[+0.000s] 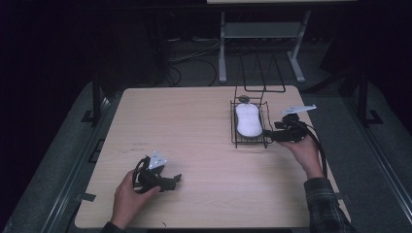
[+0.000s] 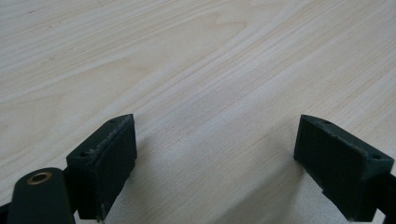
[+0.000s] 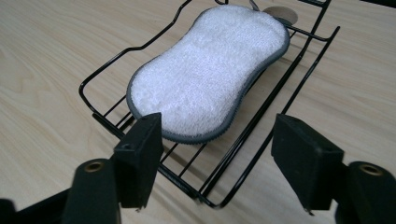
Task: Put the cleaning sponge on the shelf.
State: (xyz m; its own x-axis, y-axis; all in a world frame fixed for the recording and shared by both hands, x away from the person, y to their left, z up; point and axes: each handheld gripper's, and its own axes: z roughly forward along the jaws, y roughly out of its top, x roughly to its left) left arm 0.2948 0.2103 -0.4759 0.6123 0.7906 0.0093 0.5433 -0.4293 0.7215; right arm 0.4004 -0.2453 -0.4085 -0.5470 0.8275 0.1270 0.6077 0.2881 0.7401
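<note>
A white sponge (image 1: pixel 248 121) with a grey edge lies in a black wire rack (image 1: pixel 233 130) on the right half of the light wooden table (image 1: pixel 194 126). My right gripper (image 1: pixel 272 136) is at the rack's near right corner, open, its jaws standing on either side of that corner. In the right gripper view the sponge (image 3: pixel 210 74) fills the rack (image 3: pixel 105 77) just beyond the gripper (image 3: pixel 217 147). My left gripper (image 1: pixel 176 179) rests low over bare wood at the front left, open and holding nothing. In its own view the left gripper (image 2: pixel 215 154) is spread wide over the table.
A small round suction cup (image 1: pixel 244 99) sits at the rack's far end. Tall wire loops (image 1: pixel 262 73) rise behind the rack. A grey metal stand (image 1: pixel 262 34) and cables lie on the dark floor beyond the table.
</note>
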